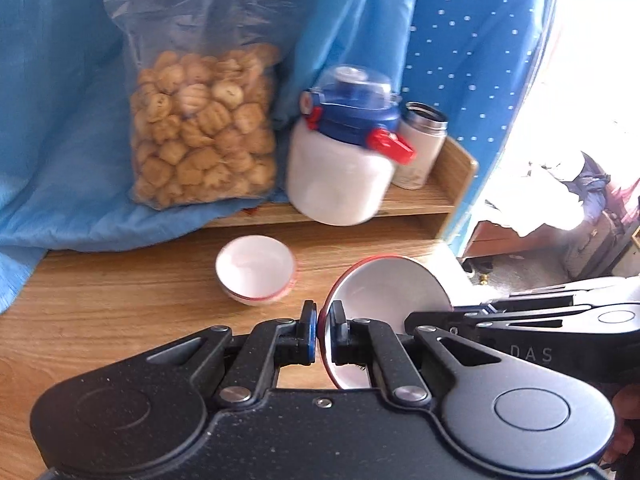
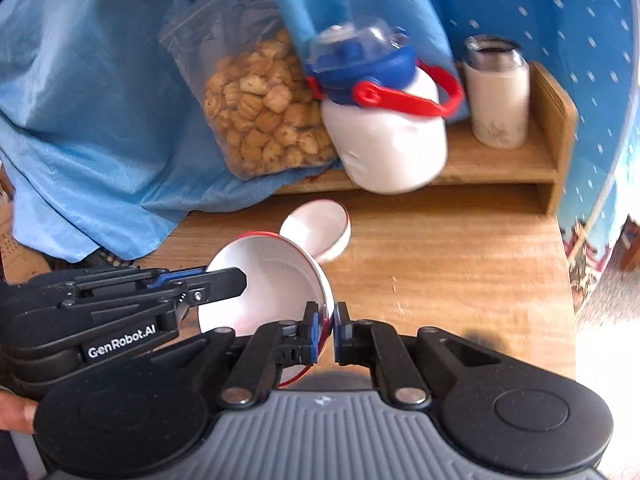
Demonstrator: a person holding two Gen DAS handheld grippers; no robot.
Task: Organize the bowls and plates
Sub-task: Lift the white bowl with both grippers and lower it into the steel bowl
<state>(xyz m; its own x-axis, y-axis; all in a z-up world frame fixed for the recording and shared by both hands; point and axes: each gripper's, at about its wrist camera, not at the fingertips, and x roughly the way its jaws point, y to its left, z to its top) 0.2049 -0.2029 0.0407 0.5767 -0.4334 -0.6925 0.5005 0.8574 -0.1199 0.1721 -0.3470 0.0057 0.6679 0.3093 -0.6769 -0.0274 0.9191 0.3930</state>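
From the left wrist, the left gripper [image 1: 322, 334] is clenched on the rim of a white, red-edged plate [image 1: 390, 288], which stands tilted on edge above the wooden table [image 1: 120, 304]. The right gripper [image 1: 456, 314] reaches in from the right and meets the plate's far right rim, though its tips are hidden behind the plate. A small white bowl [image 1: 256, 268] sits upright on the table just beyond and left of the plate, apart from it. Open tabletop lies to the near left; the table's right edge drops off just right of the plate. Farther back a low wooden shelf [image 1: 452, 176] carries a white jug with a blue lid [image 1: 340, 176], a white steel-rimmed flask [image 1: 420, 152] and a clear bag of biscuits [image 1: 204, 128] leaning on blue cloth [image 1: 60, 120]. The jug is blurred. From the right wrist, the right gripper [image 2: 325, 330] is clamped on the near right rim of the plate [image 2: 276, 276], and the left gripper [image 2: 240, 280] comes in from the left, one finger lying across the plate's white face. The bowl [image 2: 320, 232] is just behind the plate, partly covered by it. Bare table [image 2: 460, 280] spreads to the right up to its edge. The shelf [image 2: 552, 128] closes the far side, and the plate's lower rim is cut off behind the gripper body.
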